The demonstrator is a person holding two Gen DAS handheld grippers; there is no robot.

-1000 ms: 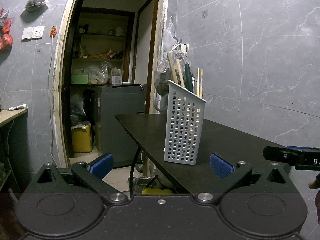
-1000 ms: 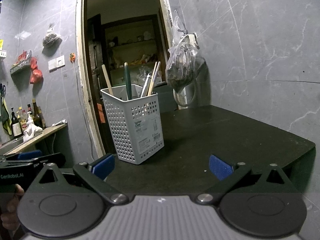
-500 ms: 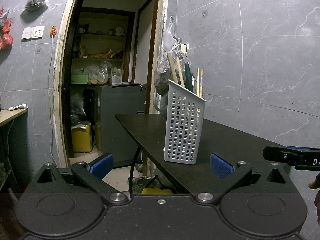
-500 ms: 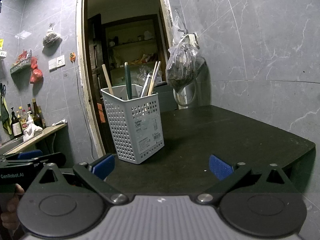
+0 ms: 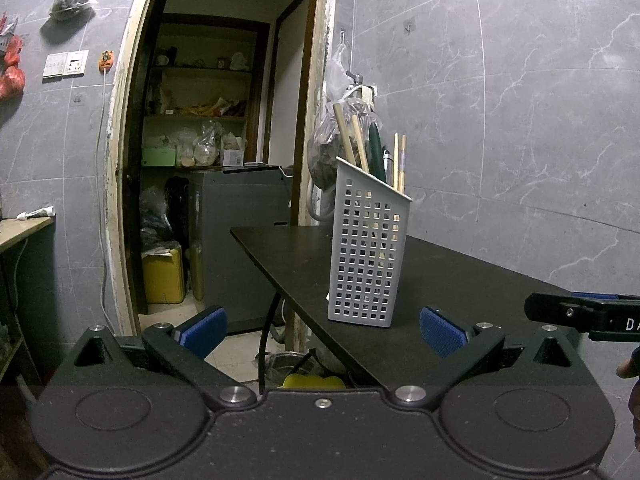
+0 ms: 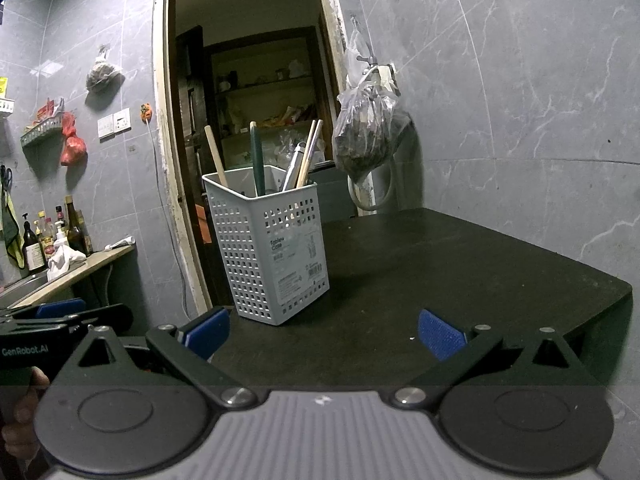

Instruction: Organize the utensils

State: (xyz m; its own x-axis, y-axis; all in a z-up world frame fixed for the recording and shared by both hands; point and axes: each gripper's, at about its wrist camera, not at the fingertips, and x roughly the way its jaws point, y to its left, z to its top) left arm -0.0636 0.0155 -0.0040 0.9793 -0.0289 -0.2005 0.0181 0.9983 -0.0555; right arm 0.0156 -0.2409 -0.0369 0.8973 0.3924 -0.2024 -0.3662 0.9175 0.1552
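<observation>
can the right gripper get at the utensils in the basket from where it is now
Probably yes. The right gripper is open and empty, the basket stands ahead-left on the table, and the handles stick up with nothing between.

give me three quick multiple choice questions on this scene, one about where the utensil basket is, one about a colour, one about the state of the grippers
1. Where does the utensil basket stand?
A. on the black table
B. on the wooden counter
C. on the floor in the doorway

2. What colour are the pads on the gripper fingers?
A. red
B. blue
C. yellow

3. What state are the left gripper and right gripper in?
A. both shut on a utensil
B. one open, one shut
C. both open and holding nothing

Answers:
1. A, the basket's base sits on the black table, close to its doorway-side edge in the left wrist view.
2. B, both views show blue pads at the fingertips.
3. C, in each wrist view the fingers are spread wide with nothing between them, and the utensils stand in the basket.
</observation>
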